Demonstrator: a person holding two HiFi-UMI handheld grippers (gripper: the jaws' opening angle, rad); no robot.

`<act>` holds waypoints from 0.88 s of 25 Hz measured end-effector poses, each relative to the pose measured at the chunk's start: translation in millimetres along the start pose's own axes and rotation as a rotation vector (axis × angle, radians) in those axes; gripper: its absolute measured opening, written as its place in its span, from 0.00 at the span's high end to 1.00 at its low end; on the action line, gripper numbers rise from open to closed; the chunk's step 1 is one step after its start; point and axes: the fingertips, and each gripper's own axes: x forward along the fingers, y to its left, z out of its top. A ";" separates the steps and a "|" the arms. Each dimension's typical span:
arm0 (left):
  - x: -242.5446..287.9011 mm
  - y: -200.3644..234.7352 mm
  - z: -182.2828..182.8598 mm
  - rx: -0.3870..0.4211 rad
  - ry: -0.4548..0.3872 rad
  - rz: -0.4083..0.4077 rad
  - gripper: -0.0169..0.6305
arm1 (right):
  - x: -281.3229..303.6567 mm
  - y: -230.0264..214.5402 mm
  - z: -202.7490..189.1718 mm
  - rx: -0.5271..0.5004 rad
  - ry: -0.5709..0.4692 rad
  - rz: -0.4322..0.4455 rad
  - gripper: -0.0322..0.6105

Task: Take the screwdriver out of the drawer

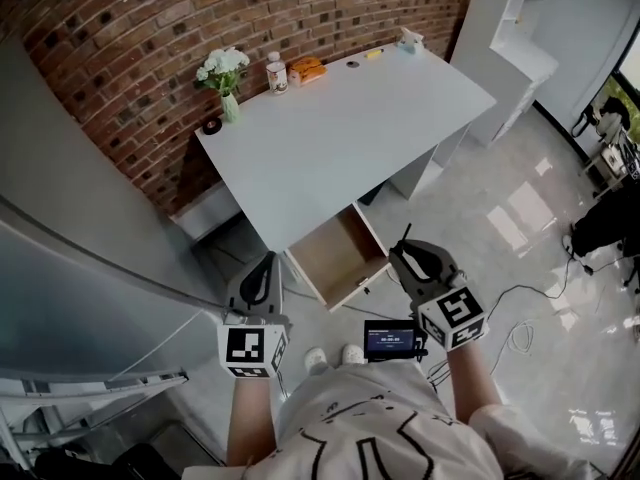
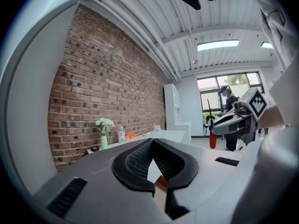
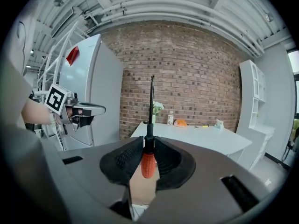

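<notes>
Orange-handled screwdriver (image 3: 148, 163) is clamped upright in the right tongs (image 3: 149, 140), clear of the open drawer (image 1: 352, 286); left tongs (image 2: 152, 143) clenched, empty. Basically done.

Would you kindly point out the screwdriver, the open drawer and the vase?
screwdriver (image 3: 147, 164): right gripper view, on its orange handle.
drawer (image 1: 337, 255): head view, on its bare inner floor.
vase (image 1: 231, 108): head view, on its body.

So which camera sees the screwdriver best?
The right gripper view: the screwdriver stands upright, clamped in the right tongs, orange handle and dark shaft plain. The left gripper view shows it small, far off. The head view shows only a thin dark shaft.
</notes>
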 end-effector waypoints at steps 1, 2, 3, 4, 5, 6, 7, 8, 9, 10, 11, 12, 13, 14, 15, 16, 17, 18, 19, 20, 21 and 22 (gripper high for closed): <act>0.5 -0.6 2.7 0.007 -0.009 -0.003 0.96 | -2.3 -1.6 0.5 0.003 -0.004 -0.008 0.84; 1.2 -1.7 4.9 0.016 -0.015 -0.008 0.96 | -4.7 -3.4 1.1 0.012 -0.009 -0.015 0.84; 1.7 -2.5 6.6 0.024 -0.019 -0.014 0.96 | -6.6 -4.7 1.9 0.025 -0.017 -0.022 0.84; 2.0 -2.7 8.0 0.030 -0.023 -0.017 0.96 | -7.7 -5.4 3.1 0.038 -0.026 -0.027 0.84; 2.2 -2.0 9.4 0.032 -0.027 -0.019 0.96 | -7.9 -5.6 4.6 0.049 -0.036 -0.030 0.84; 2.5 -0.7 10.7 0.030 -0.032 -0.018 0.96 | -7.5 -5.6 6.2 0.055 -0.044 -0.033 0.84; 2.9 1.1 11.9 0.024 -0.038 -0.016 0.96 | -6.7 -5.6 7.8 0.058 -0.049 -0.037 0.84; 3.4 3.2 12.9 0.016 -0.044 -0.012 0.96 | -5.7 -5.5 9.4 0.058 -0.054 -0.040 0.84; 3.9 4.9 13.6 0.008 -0.048 -0.009 0.96 | -4.9 -5.1 10.8 0.055 -0.057 -0.042 0.84; 4.3 6.1 14.2 0.002 -0.051 -0.006 0.96 | -4.4 -4.3 12.3 0.049 -0.060 -0.042 0.84; 4.6 6.5 14.9 -0.002 -0.054 -0.006 0.96 | -4.4 -3.2 13.8 0.041 -0.062 -0.041 0.84; 5.0 6.3 15.8 -0.003 -0.056 -0.007 0.96 | -4.5 -2.0 15.1 0.032 -0.064 -0.038 0.84; 5.5 5.8 16.7 -0.002 -0.058 -0.009 0.96 | -4.8 -1.1 16.0 0.024 -0.064 -0.036 0.84; 6.1 5.2 17.5 -0.001 -0.059 -0.011 0.96 | -4.9 -0.7 16.3 0.018 -0.062 -0.036 0.84; 6.8 4.6 17.9 0.000 -0.060 -0.014 0.96 | -5.0 -0.8 16.2 0.015 -0.060 -0.036 0.84; 7.4 4.2 18.1 0.001 -0.061 -0.016 0.96 | -4.9 -0.9 15.8 0.015 -0.059 -0.036 0.84; 7.9 4.0 18.1 0.002 -0.061 -0.019 0.96 | -4.8 -0.7 15.2 0.015 -0.059 -0.036 0.84; 8.4 4.0 18.1 0.005 -0.061 -0.021 0.96 | -4.7 -0.3 14.7 0.015 -0.059 -0.036 0.84; 8.8 4.1 18.3 0.007 -0.061 -0.022 0.96 | -4.7 0.1 14.4 0.012 -0.059 -0.034 0.84; 9.1 4.0 18.6 0.009 -0.061 -0.024 0.96 | -4.9 0.3 14.2 0.009 -0.058 -0.033 0.84; 9.5 3.6 19.1 0.010 -0.062 -0.025 0.96 | -5.4 0.1 14.0 0.006 -0.057 -0.033 0.84; 9.8 2.9 19.7 0.011 -0.063 -0.027 0.96 | -5.9 -0.5 14.0 0.004 -0.057 -0.035 0.84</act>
